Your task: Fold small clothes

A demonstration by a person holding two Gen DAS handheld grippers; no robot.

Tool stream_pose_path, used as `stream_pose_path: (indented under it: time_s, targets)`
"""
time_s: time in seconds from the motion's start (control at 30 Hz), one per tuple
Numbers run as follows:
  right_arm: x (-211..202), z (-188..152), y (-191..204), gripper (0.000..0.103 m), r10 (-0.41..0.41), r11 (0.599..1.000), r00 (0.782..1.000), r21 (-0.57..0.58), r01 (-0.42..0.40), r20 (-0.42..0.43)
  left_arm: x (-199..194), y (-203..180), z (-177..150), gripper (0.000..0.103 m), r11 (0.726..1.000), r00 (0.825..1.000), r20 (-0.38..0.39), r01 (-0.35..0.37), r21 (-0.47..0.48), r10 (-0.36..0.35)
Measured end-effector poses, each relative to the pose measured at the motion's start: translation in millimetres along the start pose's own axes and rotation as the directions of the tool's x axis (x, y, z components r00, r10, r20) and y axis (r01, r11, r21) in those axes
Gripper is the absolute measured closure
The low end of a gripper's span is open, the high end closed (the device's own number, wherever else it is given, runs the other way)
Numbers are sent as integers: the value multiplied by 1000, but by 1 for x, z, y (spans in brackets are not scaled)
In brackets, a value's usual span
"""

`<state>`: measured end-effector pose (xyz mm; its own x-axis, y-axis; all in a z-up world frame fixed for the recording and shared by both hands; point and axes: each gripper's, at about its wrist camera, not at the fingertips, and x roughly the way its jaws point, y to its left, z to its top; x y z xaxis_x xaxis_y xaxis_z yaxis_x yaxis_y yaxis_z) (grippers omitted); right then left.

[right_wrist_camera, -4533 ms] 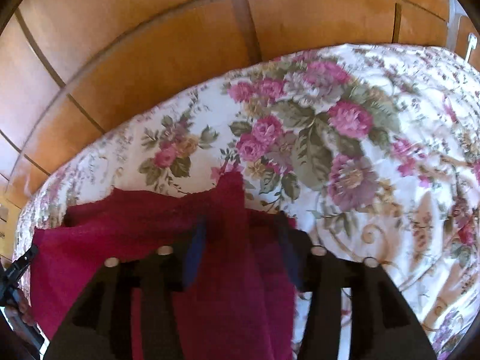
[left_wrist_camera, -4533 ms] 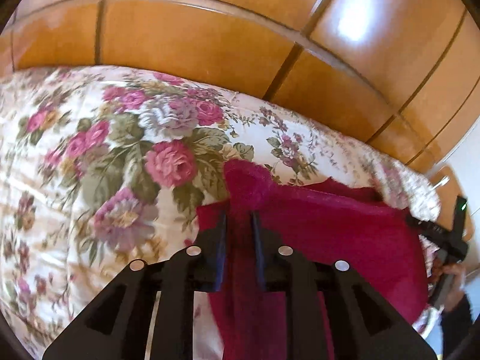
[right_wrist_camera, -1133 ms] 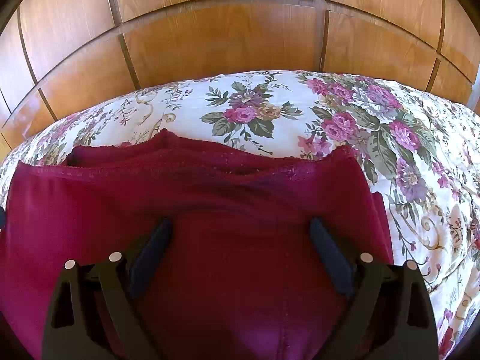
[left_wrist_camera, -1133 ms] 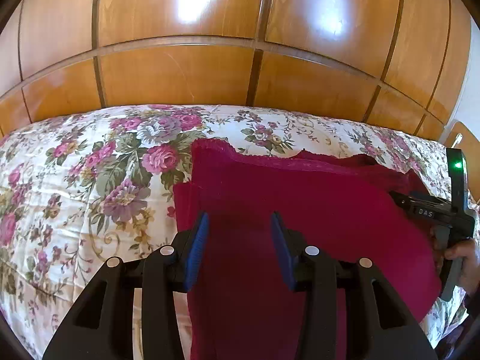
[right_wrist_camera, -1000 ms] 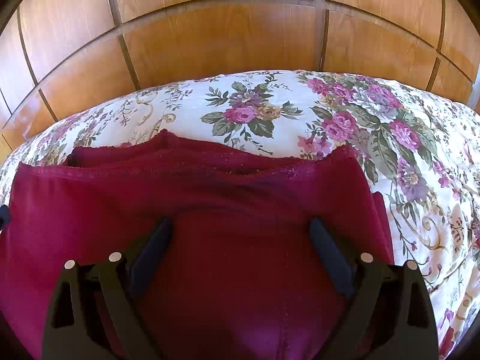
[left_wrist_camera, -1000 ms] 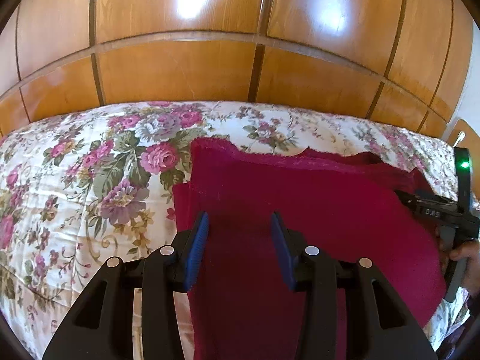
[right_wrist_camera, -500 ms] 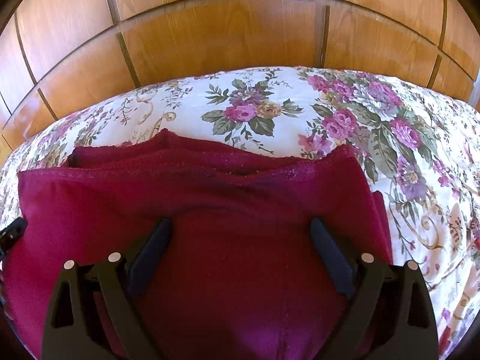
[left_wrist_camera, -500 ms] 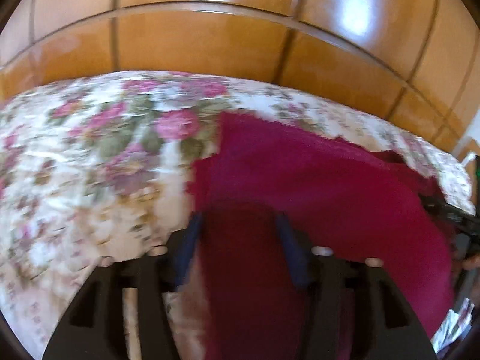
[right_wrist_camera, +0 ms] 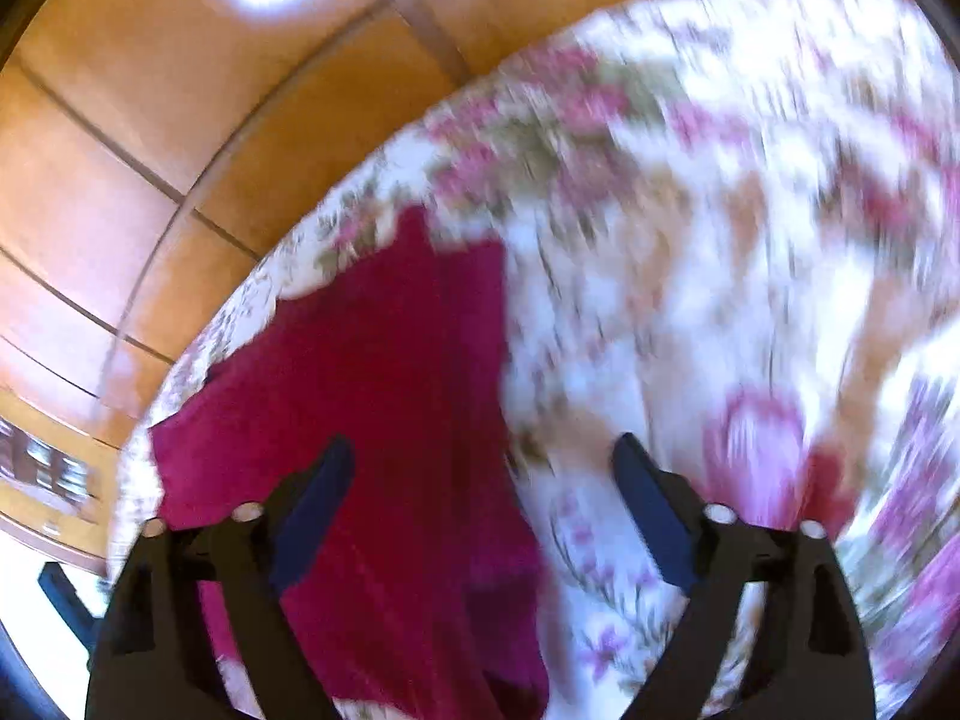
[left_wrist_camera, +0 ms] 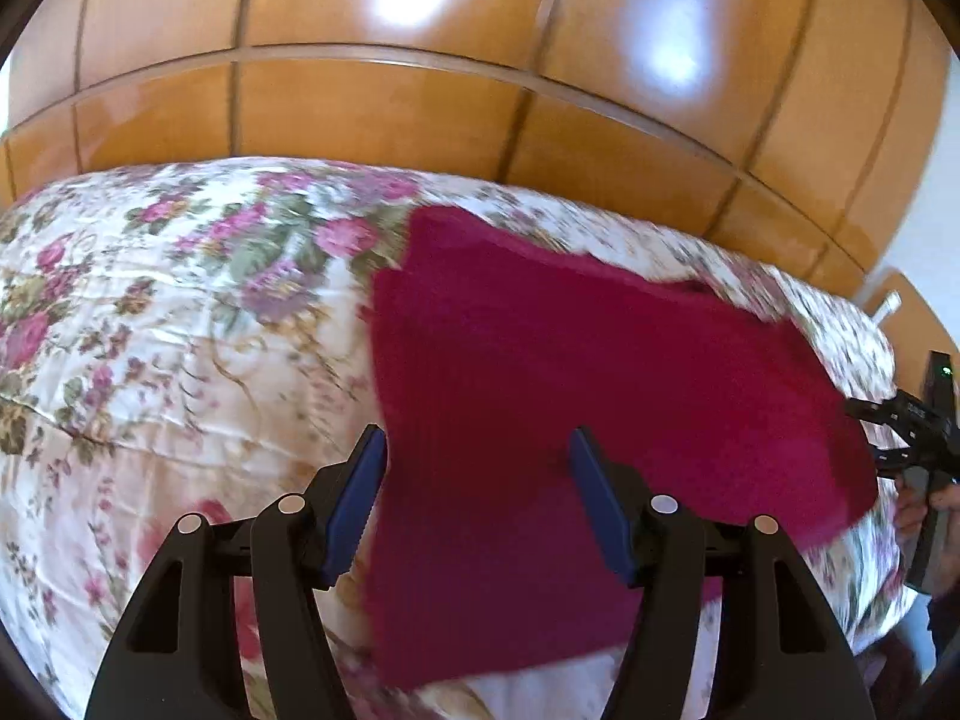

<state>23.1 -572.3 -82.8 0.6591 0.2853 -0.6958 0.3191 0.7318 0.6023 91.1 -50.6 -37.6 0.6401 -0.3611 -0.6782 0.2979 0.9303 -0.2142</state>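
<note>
The dark red knitted garment [left_wrist_camera: 570,396] lies flat on the white quilted bedspread printed with pink roses [left_wrist_camera: 180,324], already doubled over, its far edge showing two layers near the glossy orange-brown wooden panelling [left_wrist_camera: 420,120] behind the bed. In my left wrist view the cloth fills the middle and right of the bed; in my right wrist view, which is smeared by motion, the same garment [right_wrist_camera: 372,420] sits to the left with bare bedspread [right_wrist_camera: 720,240] to the right.

My left tongs [left_wrist_camera: 477,492] stand spread above the garment's near left part, blue pads apart, nothing between them. My right tongs [right_wrist_camera: 480,516] are likewise spread and empty, straddling the garment's right edge. They also appear at the far right of the left view [left_wrist_camera: 888,432], just beside the garment's right border; whether they touch it I cannot tell.

Judged step: one fold is laid and released, and I am placed to begin another. The next move, as I judge it, calls for closing each pair of tongs on an edge through both layers, so the fold does not slip apart when lifted.
</note>
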Motion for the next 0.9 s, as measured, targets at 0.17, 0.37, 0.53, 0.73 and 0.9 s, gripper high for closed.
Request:
stream_pose_path:
  time_s: [0.17, 0.37, 0.53, 0.73, 0.9]
  targets:
    - [6, -19, 13, 32, 157, 987, 987, -15, -158, -38, -2, -10, -13, 41, 1000, 1000, -18, 15, 5, -14]
    - [19, -26, 36, 69, 137, 986, 985, -82, -146, -104, -10, -5, -13, 41, 998, 999, -14, 51, -43, -51]
    - [0, -22, 77, 77, 175, 973, 982, -139, -183, -70, 1, -8, -17, 41, 1000, 998, -49, 30, 1, -30]
    - [-15, -20, 154, 79, 242, 932, 969, -265, -247, -54, 7, 2, -17, 42, 997, 995, -61, 75, -26, -76]
    - [4, -36, 236, 79, 235, 878, 966, -404, -257, -104, 10, 14, -16, 43, 987, 987, -63, 141, -76, -146]
